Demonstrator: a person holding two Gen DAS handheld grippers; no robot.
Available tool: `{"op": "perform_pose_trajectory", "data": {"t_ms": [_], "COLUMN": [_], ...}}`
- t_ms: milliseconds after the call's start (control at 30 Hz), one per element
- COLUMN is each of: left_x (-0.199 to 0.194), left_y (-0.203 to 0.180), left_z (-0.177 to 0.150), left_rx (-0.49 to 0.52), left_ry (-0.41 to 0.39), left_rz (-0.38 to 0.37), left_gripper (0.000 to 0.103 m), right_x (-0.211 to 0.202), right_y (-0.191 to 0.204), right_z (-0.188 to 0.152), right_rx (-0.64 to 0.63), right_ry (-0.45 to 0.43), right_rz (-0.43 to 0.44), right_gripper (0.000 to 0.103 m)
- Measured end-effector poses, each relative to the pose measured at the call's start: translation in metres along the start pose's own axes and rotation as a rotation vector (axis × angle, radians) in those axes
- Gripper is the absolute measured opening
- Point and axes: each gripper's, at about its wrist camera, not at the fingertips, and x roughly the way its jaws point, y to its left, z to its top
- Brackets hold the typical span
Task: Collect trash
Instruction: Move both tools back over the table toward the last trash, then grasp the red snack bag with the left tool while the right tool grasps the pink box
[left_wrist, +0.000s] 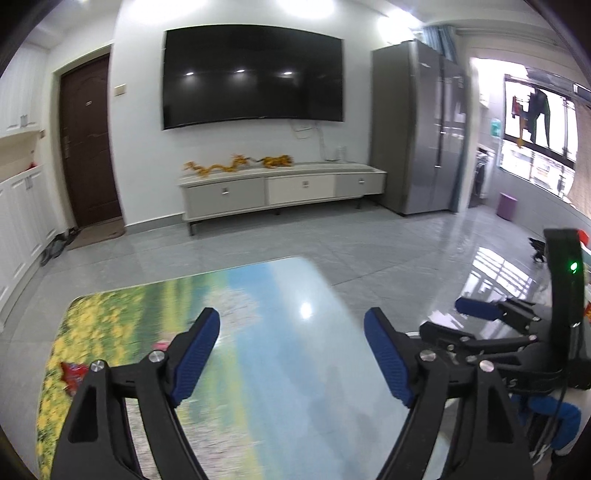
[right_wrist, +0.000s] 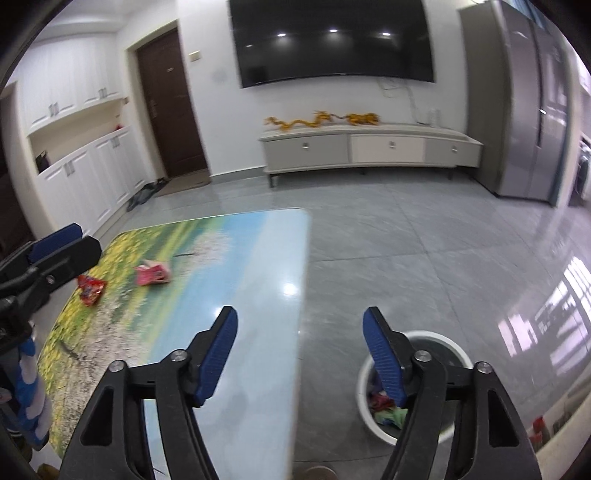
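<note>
A red snack wrapper (right_wrist: 90, 290) and a pink wrapper (right_wrist: 152, 275) lie on the left part of the landscape-printed table (right_wrist: 236, 266). In the left wrist view the red wrapper (left_wrist: 74, 373) peeks out beside my left finger and a bit of the pink wrapper (left_wrist: 160, 346) shows behind it. My left gripper (left_wrist: 291, 350) is open and empty above the table (left_wrist: 280, 332). My right gripper (right_wrist: 299, 354) is open and empty, over the table's right edge. A white trash bin (right_wrist: 369, 376) with several wrappers inside stands on the floor under my right finger.
A TV cabinet (right_wrist: 369, 147) and wall TV (right_wrist: 332, 37) stand across the tiled floor. A grey fridge (right_wrist: 528, 103) is at the right, a brown door (right_wrist: 170, 103) and white cupboards (right_wrist: 81, 155) at the left.
</note>
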Motion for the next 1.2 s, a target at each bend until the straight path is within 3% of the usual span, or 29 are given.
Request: {"op": "perform_pose_trajectory", "data": {"t_ms": [167, 400, 533, 733, 900, 967, 1033, 1067, 1100, 1133, 1167, 1200], "left_x": [0.001, -0.004, 0.006, 0.044, 0.079, 0.086, 0.087, 0.088, 0.090, 0.093, 0.091, 0.089], "left_y": [0.077, 0.201, 0.249, 0.283, 0.297, 0.299, 0.297, 0.295, 0.293, 0.290, 0.287, 0.284], "left_z": [-0.029, -0.086, -0.096, -0.094, -0.098, -0.103, -0.105, -0.107, -0.108, -0.110, -0.111, -0.111], "left_rx": [-0.084, -0.210, -0.240, -0.188, -0.204, -0.228, -0.230, -0.233, -0.234, -0.235, -0.237, -0.238], "left_ry": [0.031, 0.080, 0.100, 0.140, 0.213, 0.243, 0.253, 0.266, 0.284, 0.303, 0.300, 0.293], "left_rz": [0.098, 0.255, 0.313, 0.299, 0.241, 0.212, 0.205, 0.204, 0.195, 0.182, 0.180, 0.179], "left_gripper": [0.086, 0.089, 0.090, 0.090, 0.090, 0.087, 0.064, 0.057, 0.040, 0.034, 0.031, 0.028], "right_x": [0.033, 0.107, 0.157, 0.211, 0.241, 0.242, 0.242, 0.244, 0.243, 0.240, 0.237, 0.233], "right_y": [0.046, 0.114, 0.154, 0.211, 0.227, 0.226, 0.226, 0.225, 0.223, 0.222, 0.220, 0.218], "right_z": [0.010, 0.021, 0.029, 0.036, 0.037, 0.038, 0.037, 0.035, 0.034, 0.033, 0.032, 0.030], "right_rx": [-0.075, -0.214, -0.282, -0.413, -0.459, -0.458, -0.455, -0.450, -0.446, -0.440, -0.431, -0.424], "right_ry": [0.029, 0.103, 0.130, 0.157, 0.205, 0.212, 0.213, 0.233, 0.231, 0.234, 0.237, 0.239], "right_rz": [0.066, 0.169, 0.249, 0.344, 0.368, 0.387, 0.388, 0.381, 0.382, 0.388, 0.393, 0.391], "right_gripper": [0.085, 0.091, 0.094, 0.095, 0.094, 0.089, 0.067, 0.059, 0.048, 0.039, 0.023, 0.019]}}
